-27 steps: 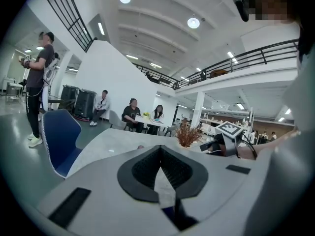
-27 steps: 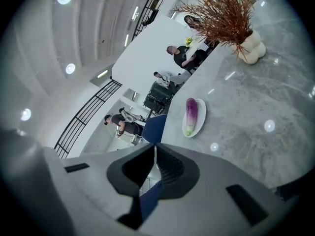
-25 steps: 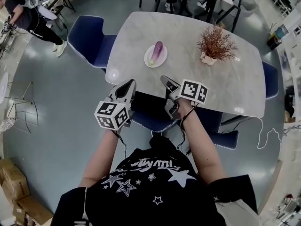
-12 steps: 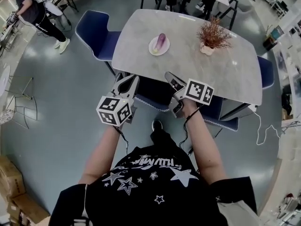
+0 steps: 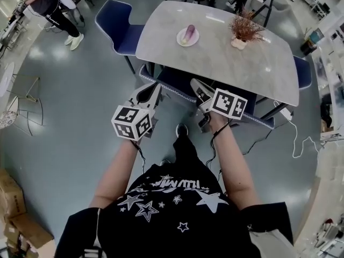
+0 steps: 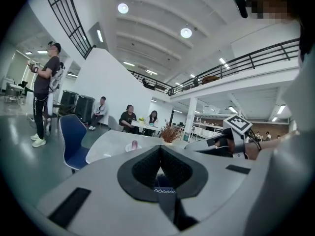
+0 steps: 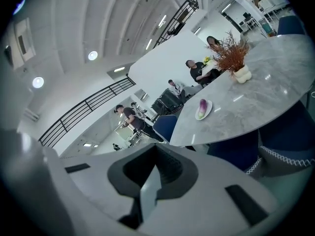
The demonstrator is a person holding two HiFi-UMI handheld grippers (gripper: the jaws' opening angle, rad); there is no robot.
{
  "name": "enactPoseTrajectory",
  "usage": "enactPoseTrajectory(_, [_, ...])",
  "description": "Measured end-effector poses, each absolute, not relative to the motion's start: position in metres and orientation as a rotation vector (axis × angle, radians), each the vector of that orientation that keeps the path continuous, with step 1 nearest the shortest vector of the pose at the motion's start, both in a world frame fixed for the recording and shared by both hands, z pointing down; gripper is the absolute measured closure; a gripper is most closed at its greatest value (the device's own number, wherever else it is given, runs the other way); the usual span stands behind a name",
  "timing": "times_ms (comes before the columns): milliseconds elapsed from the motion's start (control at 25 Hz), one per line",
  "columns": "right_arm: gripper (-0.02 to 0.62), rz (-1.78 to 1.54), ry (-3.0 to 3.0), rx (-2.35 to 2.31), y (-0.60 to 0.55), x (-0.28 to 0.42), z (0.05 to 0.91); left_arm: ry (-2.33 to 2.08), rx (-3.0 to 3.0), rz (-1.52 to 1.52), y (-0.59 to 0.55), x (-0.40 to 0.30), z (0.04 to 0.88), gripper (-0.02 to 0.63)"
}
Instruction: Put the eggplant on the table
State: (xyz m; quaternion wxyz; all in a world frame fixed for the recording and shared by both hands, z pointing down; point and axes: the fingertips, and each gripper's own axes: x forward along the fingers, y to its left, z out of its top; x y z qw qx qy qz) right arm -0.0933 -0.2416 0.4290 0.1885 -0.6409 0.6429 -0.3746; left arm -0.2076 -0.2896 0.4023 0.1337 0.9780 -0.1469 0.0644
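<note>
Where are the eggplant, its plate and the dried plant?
eggplant (image 5: 189, 32), head view, middle of its purple body.
plate (image 5: 196, 37), head view, bare right edge.
dried plant (image 5: 246, 27), head view, centre of the branches.

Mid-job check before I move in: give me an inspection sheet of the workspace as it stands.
Surface: grey marbled table, mostly bare, ahead of both grippers.
Job's things: eggplant lies on a white plate toward the table's far left; not yet on the tabletop itself.
Clutter: dried plant in a white pot, to the right of the eggplant.
Grippers: left gripper and right gripper both shut and empty, held short of the table.
Cables: white cable trails on the floor to the table's right.
Surroundings: blue chairs round the table; a person stands far left; cardboard boxes on the floor, lower left.
</note>
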Motion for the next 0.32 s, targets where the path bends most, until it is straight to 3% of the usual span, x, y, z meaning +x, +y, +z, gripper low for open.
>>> enactPoseTrajectory(320, [0.589, -1.042, 1.818, -1.862, -0.214, -0.126, 0.436, -0.399, 2.830, 0.188, -0.264, -0.234, 0.410, 0.598])
